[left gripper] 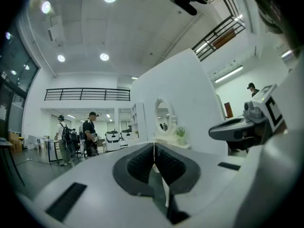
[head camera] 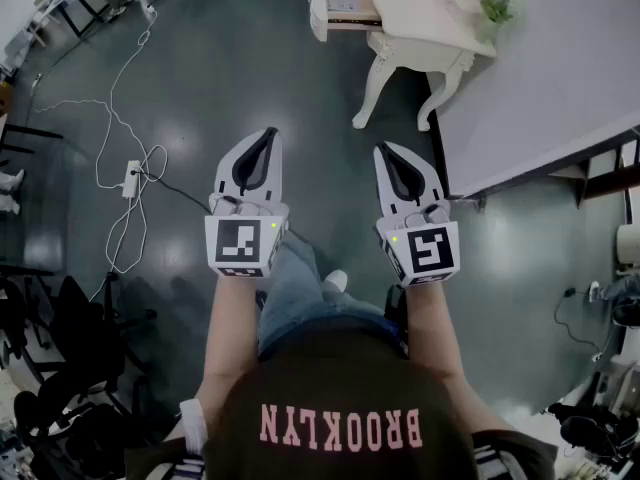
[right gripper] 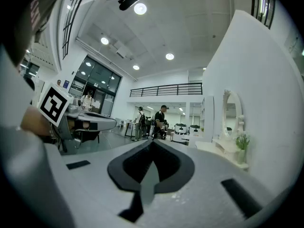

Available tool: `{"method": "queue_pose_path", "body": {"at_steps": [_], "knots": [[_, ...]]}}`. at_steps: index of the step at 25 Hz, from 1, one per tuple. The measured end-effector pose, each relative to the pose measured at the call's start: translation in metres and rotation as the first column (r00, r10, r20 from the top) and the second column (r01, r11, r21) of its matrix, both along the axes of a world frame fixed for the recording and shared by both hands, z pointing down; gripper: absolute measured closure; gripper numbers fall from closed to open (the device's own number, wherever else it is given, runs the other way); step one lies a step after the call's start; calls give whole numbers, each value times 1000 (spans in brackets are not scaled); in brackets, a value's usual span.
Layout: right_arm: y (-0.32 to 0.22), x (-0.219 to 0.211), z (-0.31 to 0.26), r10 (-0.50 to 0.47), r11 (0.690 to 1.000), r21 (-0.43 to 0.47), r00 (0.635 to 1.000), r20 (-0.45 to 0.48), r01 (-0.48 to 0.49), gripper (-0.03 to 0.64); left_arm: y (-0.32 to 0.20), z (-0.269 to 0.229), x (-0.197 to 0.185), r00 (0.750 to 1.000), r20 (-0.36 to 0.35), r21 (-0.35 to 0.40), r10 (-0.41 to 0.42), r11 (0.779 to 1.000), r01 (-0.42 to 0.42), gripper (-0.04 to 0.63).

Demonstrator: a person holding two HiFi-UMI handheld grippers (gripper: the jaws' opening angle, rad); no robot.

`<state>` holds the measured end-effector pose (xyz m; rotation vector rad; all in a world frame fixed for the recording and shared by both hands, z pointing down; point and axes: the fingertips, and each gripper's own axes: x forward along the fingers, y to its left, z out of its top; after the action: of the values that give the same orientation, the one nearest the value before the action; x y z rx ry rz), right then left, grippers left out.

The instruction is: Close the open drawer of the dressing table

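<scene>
Left hand-held gripper (head camera: 266, 138) and right hand-held gripper (head camera: 388, 152) both closed, empty, level over floor (head camera: 200, 78); drawer (head camera: 343, 8) of dressing table (head camera: 412, 16) pulled out, well apart.

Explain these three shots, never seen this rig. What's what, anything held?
No robot here: a person holds a two-jaw gripper in each hand. The top-down picture comes from a camera on their head; it shows the left gripper and right gripper held level above the floor. The other two come from cameras riding on each gripper, looking along its jaws. Both pairs of jaws are shut, nothing between them. Ahead stands a white dressing table with its drawer pulled open and a small plant on top. A power strip lies on the floor.
</scene>
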<state>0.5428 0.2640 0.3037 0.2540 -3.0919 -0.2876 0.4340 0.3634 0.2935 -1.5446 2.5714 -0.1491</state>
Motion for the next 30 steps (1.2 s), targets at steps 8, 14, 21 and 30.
{"method": "queue_pose_path", "body": {"at_steps": [8,14,21,30], "knots": [[-20,-22,-3,15,1000,-15,1000,12,-15,624,-20,-4,-21,1000,-1,5,15,1000,-15,589],[-28,-66,-2,28,999,-15,1000,8,-28,624,-30,-7,-67,999,-24,13,36,999,-36,589],[-46,-158,-8,68,998,-12,998,0,-68,623,-48,-12,-167,997,-37,38,67,997,-65,589],[-60,-271,-18,121,993,15,993,-9,-121,623,-64,-12,-287,991,-63,49,117,992,-114,589]]}}
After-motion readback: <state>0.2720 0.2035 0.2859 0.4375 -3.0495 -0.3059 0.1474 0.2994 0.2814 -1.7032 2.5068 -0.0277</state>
